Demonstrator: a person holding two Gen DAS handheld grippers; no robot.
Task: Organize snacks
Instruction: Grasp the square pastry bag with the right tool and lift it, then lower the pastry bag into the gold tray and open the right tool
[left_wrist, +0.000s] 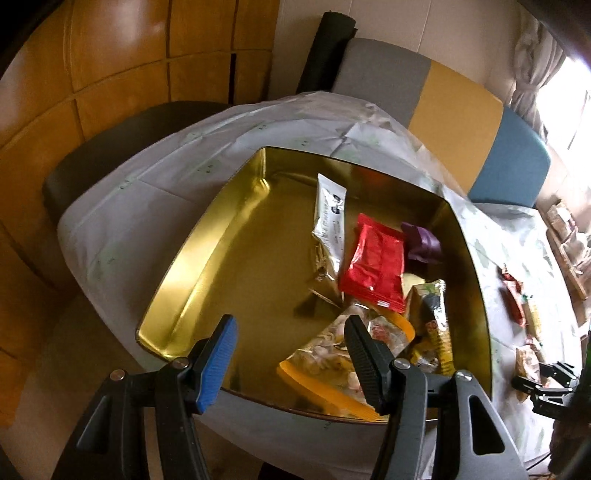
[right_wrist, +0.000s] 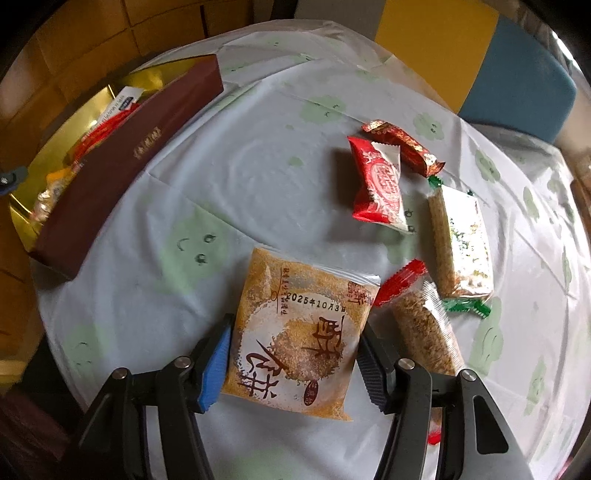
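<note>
A gold-lined tin box (left_wrist: 207, 258) sits on the table with several snacks in it: a silver sachet (left_wrist: 330, 218), a red packet (left_wrist: 375, 269), a purple candy (left_wrist: 423, 242) and an orange-edged bag (left_wrist: 332, 363). My left gripper (left_wrist: 291, 363) hovers open over the box's near edge, empty. In the right wrist view the box (right_wrist: 122, 162) shows at far left. My right gripper (right_wrist: 295, 360) is open and straddles a tan square pastry packet (right_wrist: 299, 332) lying flat on the table; the pads are at its sides.
Loose snacks lie right of the pastry: a red-white packet (right_wrist: 380, 184), a dark red candy (right_wrist: 406, 146), a green-ended crisp bar (right_wrist: 461, 243) and a red-ended bar (right_wrist: 424, 325). The round table has a pale cloth (right_wrist: 258, 155). Chairs (left_wrist: 506, 162) stand behind.
</note>
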